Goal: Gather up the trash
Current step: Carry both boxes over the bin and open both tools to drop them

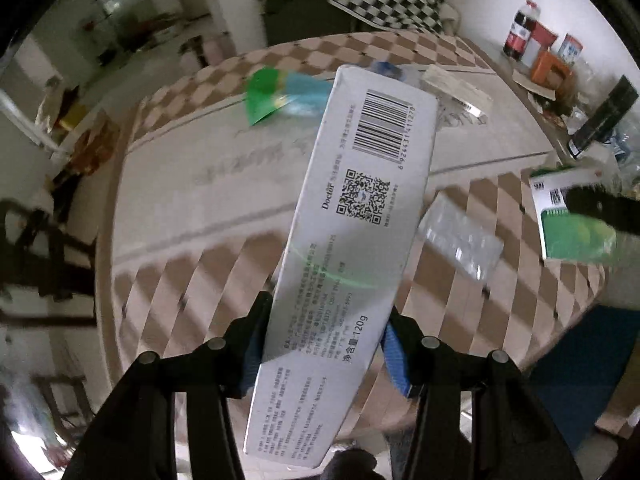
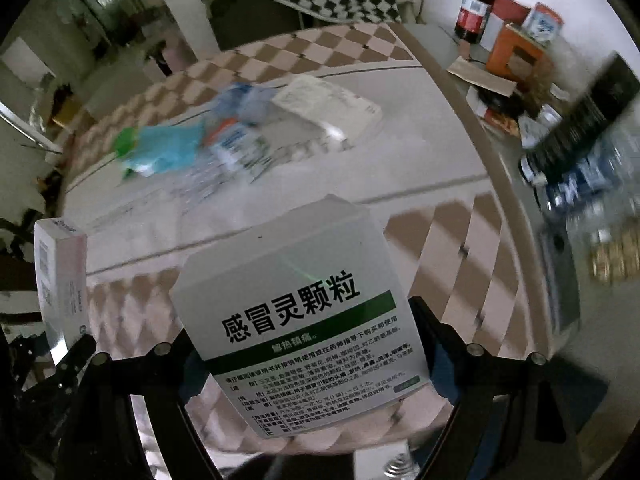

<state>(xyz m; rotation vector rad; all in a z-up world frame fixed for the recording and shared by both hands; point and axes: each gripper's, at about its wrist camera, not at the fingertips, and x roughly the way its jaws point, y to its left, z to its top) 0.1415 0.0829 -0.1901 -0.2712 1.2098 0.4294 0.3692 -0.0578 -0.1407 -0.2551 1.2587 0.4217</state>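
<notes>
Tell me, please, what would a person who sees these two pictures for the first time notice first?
First, the long white toothpaste box with its barcode, clamped in the left tool and filling the middle of the left view. Next, the white and green medicine box with bold black characters, held in the right tool above the checkered table. Behind both, a blurred heap of packaging lies on the table's pale middle.

- Dim, cool indoor light; white walls brightest at top.
- Heavy fisheye bending, black corners.
- Motion blur smears the far clutter on the checkered tan-and-white table (image 2: 424, 128).
- Near printed text sharp.
</notes>
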